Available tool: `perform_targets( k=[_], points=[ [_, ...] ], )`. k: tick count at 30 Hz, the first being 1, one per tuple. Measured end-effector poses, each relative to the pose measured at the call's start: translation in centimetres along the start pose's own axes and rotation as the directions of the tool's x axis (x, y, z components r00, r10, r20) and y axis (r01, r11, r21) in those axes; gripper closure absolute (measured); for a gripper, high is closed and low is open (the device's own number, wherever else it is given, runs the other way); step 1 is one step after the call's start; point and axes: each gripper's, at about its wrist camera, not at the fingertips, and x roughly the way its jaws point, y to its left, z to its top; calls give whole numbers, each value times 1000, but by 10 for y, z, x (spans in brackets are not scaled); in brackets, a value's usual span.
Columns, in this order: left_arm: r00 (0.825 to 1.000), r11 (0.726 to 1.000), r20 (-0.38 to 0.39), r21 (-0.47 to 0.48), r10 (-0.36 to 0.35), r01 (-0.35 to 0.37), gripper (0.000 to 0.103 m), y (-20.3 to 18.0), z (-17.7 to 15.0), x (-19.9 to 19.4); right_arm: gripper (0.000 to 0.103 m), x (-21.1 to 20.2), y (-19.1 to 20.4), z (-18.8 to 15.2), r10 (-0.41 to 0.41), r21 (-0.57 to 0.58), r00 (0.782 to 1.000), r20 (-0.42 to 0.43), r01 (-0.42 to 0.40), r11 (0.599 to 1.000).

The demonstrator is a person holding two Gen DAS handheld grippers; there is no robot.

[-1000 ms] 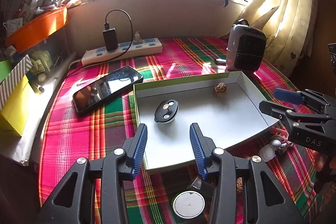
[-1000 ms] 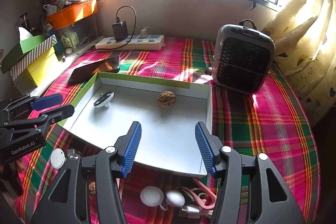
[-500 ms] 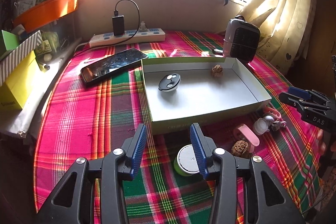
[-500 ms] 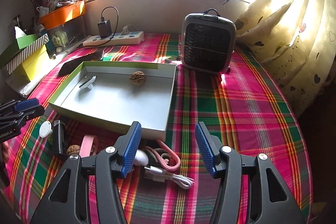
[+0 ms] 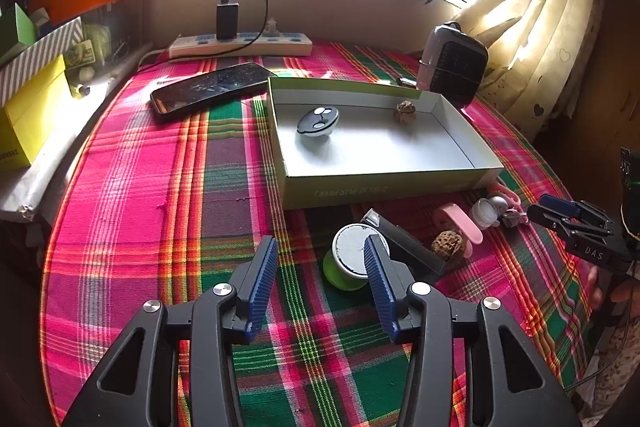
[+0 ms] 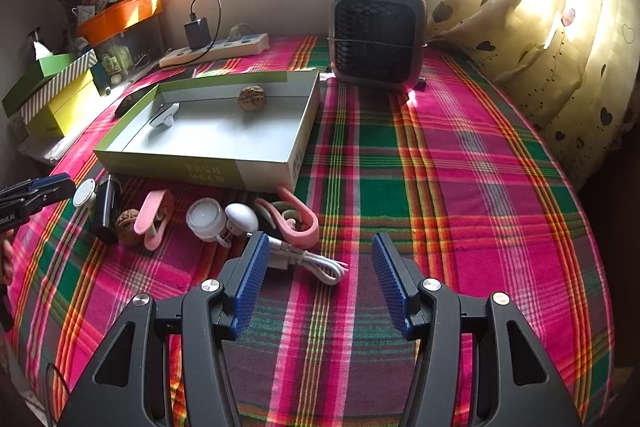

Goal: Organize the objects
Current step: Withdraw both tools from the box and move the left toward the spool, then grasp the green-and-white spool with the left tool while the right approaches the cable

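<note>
Tabletop sorting, with the open box (image 5: 380, 183) as landmark. The box stands on the plaid tablecloth (image 5: 160, 187) and already holds a black key fob (image 5: 318, 121) near its far left corner and a walnut (image 5: 405, 111) against its far wall, which suggests it serves as the collecting tray. The things not yet sorted lie in a row just outside its near wall: a green-bodied, white-topped spool (image 5: 354, 259), a black rectangular block (image 5: 404, 247), a second walnut (image 5: 448, 246), a pink clip (image 5: 460, 227), a small round white container (image 6: 206, 217) and, nearer the box's near right corner, a pink loop (image 6: 298, 215) and a white cable (image 6: 312, 263). The left gripper (image 5: 320, 281) hovers on the near side of this row; its tongs are spread, have just been opening further, and pinch nothing, the spool sitting just beyond the right-hand pad, probably the next pick. The right gripper (image 6: 318, 281) hangs before the cable, tongs likewise spread and empty. A phone (image 5: 208, 91) beside the box's far left corner and a small heater (image 6: 378, 35) behind its far right corner appear to be no part of the sorting.
</note>
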Motion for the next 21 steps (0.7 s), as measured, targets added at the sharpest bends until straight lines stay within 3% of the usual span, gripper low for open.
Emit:
perform_targets(
  k=[9, 21],
  points=[
    [999, 1000, -26, 5, -24, 24, 59, -7, -3, 6, 49, 17, 6, -2, 38, -59, 998, -55, -41, 997],
    [999, 999, -31, 7, -32, 33, 59, -9, -2, 7, 49, 11, 20, -13, 122, -154, 987, -108, -138, 978]
  ],
)
